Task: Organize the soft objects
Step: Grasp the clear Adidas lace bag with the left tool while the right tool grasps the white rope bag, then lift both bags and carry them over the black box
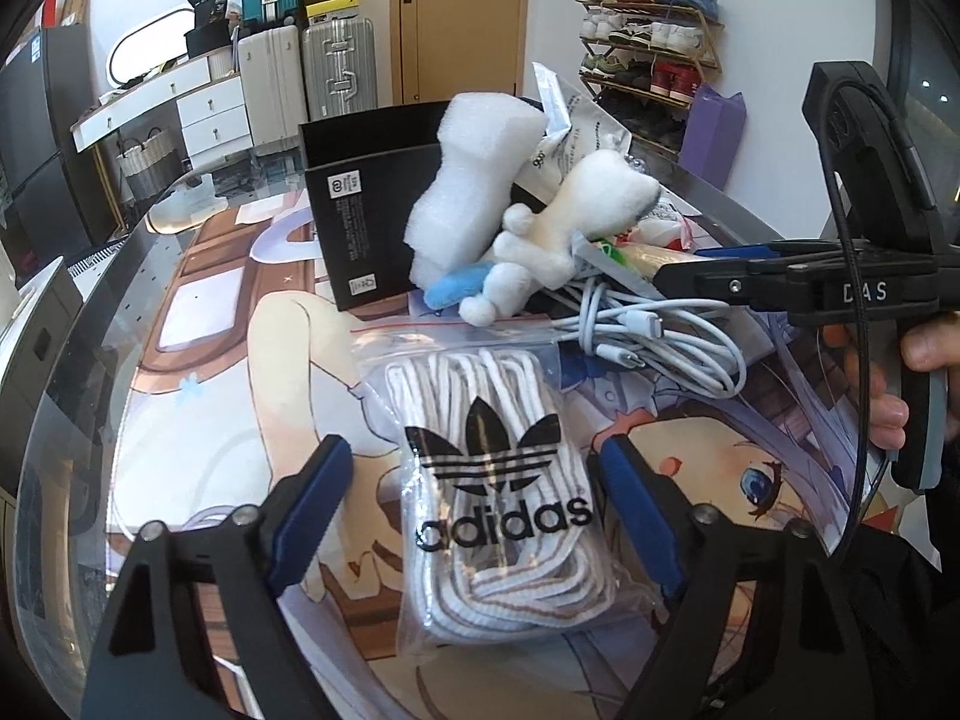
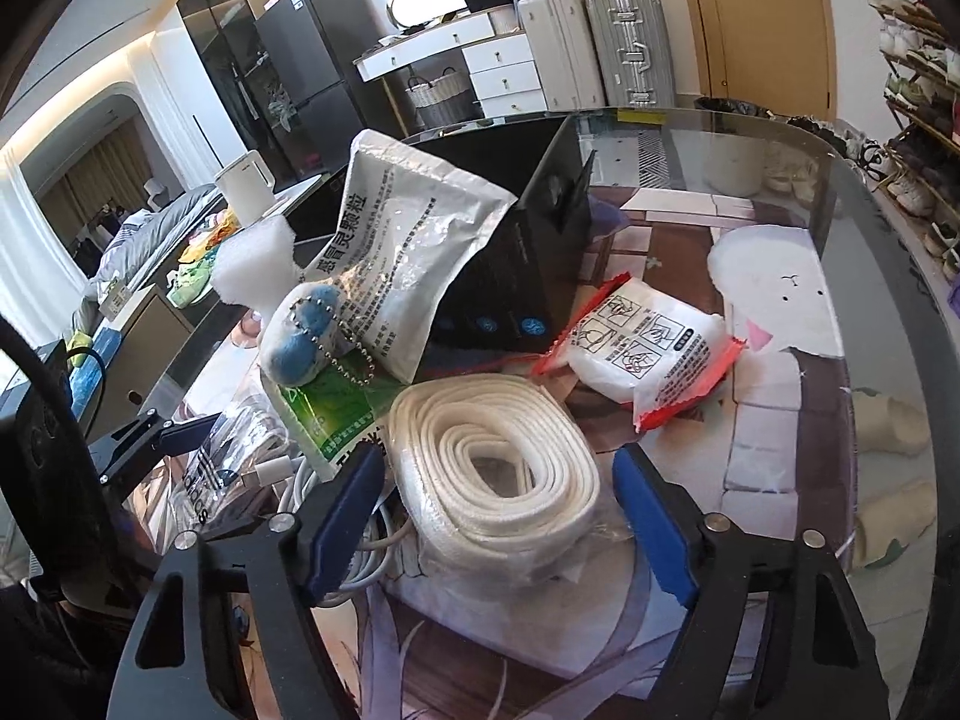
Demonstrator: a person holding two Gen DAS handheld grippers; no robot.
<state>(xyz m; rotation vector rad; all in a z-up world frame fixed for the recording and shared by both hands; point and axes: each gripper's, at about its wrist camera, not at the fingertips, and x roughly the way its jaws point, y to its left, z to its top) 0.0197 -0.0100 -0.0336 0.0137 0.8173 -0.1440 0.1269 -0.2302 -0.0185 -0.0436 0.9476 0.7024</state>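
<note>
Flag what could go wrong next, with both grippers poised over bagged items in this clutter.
1. The left gripper straddles the bag of white laces; its slick plastic may slide out of the pads, which are not yet pressing.
2. The right gripper brackets the rolled white strap, and the white cable lies against its left finger, so closing could snag the cable.
3. Pulling that cable could topple the plush toy resting on the pile.
</note>
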